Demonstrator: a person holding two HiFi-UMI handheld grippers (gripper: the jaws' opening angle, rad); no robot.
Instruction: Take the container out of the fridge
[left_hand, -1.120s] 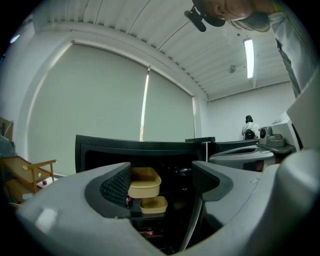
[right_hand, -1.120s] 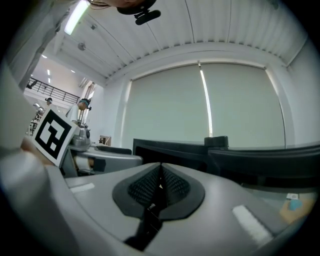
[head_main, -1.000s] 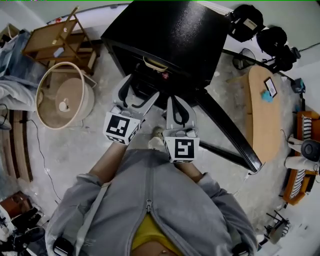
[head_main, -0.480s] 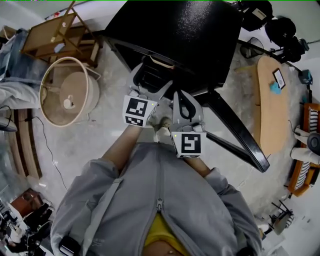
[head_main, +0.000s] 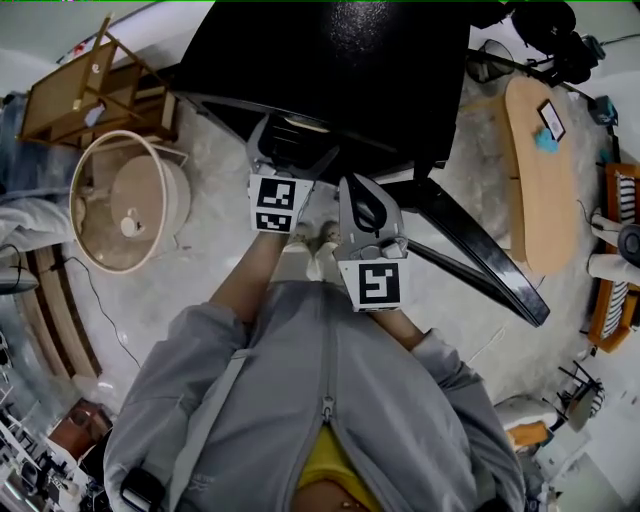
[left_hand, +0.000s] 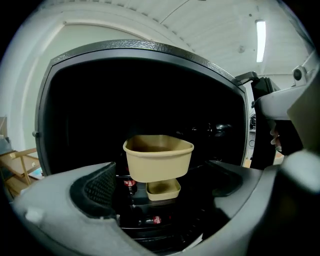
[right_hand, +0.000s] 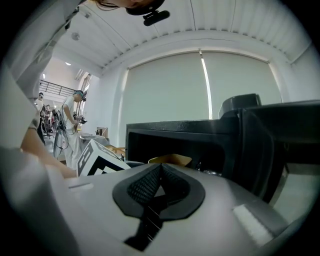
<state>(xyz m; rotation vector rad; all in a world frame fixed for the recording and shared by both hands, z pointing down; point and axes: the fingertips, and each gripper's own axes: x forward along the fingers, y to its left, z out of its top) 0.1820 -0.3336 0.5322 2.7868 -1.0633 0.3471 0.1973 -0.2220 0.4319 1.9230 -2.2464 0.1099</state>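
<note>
A beige open container (left_hand: 158, 157) stands on a shelf inside the dark fridge (left_hand: 140, 90), with a smaller beige tub (left_hand: 163, 190) under it. My left gripper (left_hand: 162, 182) points at it from just outside the opening. Its jaws are opening wide and hold nothing; the container sits ahead of them, untouched. In the head view the left gripper (head_main: 293, 150) reaches into the fridge mouth, where the container's rim (head_main: 300, 123) shows. My right gripper (head_main: 362, 188) hangs beside it, shut on nothing, pads (right_hand: 159, 187) pressed together. The container's edge (right_hand: 170, 160) peeks over them.
The fridge door (head_main: 480, 260) swings open to the right. Bottles with red labels (left_hand: 130, 183) lie on a lower shelf. A round beige tub (head_main: 125, 205) and a wooden rack (head_main: 85, 90) stand at the left, a wooden table (head_main: 540, 170) at the right.
Both grippers have moved up toward the fridge opening as the person stepped closer. The left jaws have spread wider. The right gripper stays shut.
</note>
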